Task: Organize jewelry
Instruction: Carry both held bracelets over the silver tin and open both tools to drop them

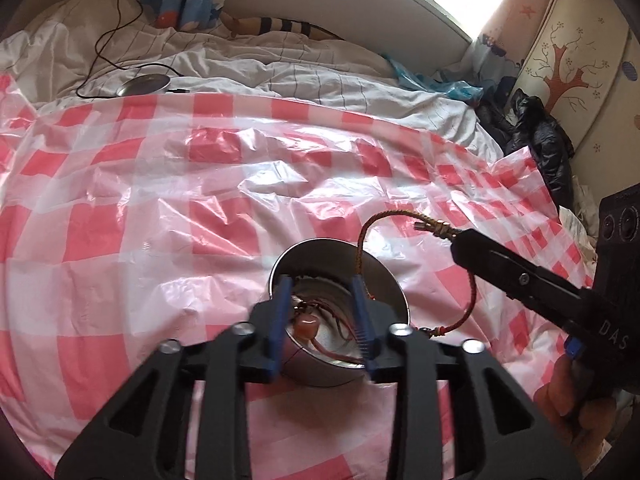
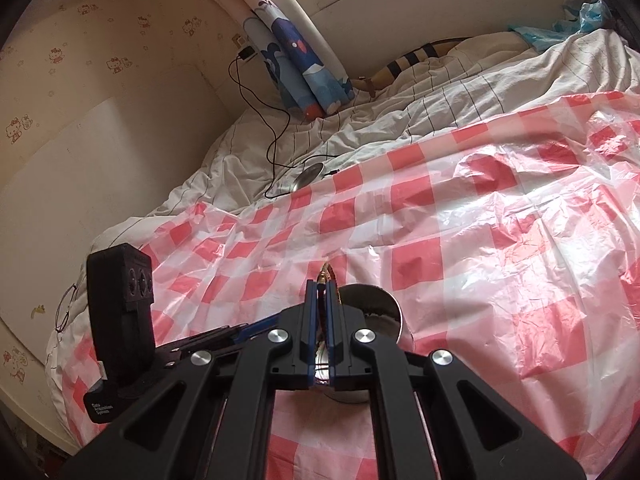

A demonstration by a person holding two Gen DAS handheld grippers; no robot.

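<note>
Left tool (image 1: 322, 320) tilted down over metal tin (image 1: 384, 280) on the bed's checked sheet (image 1: 160, 200), jaws apart, empty. Right tool (image 2: 322, 280) reaches in low, clamped on braided bracelet (image 1: 474, 280) dangling over the tin.

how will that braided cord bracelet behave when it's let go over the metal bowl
Probably floppy: the braided bracelet, pinched at its clasp by the right gripper, sags in a loose loop. Likely light. It may snag on the metal bowl rim, which it drapes across.
</note>
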